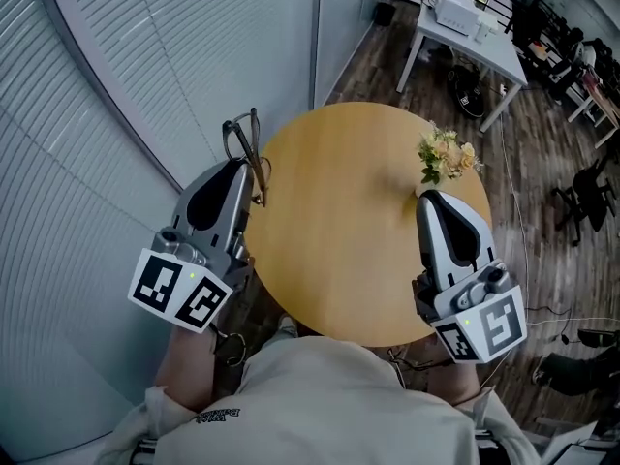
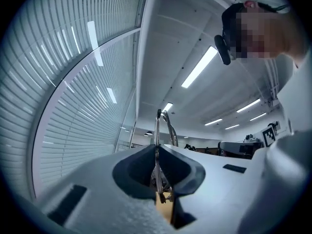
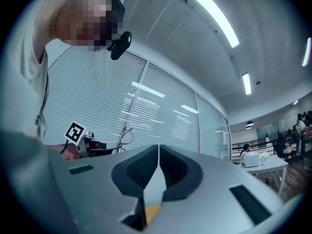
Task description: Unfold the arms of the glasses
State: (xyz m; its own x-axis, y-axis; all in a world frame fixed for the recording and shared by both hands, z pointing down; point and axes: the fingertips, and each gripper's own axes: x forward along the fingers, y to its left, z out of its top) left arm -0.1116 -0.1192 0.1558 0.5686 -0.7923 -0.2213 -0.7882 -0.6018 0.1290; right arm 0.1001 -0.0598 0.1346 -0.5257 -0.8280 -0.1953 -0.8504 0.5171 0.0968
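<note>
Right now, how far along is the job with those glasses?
Done: the left gripper has its fingers clamped on the glasses, held beside the round table. In hand: that grip; the right gripper is shut, empty. Left: the arms look folded, so both need opening.

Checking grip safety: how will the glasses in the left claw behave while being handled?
Probably light: the left claw holds the glasses aloft by one edge. Thin and wiry, likely bendy and fragile. One-point pinch; they may pivot.

thin dark wire-framed glasses (image 2: 157, 130), standing on edge, pinched between the left gripper (image 1: 244, 174) jaws, held aloft
</note>
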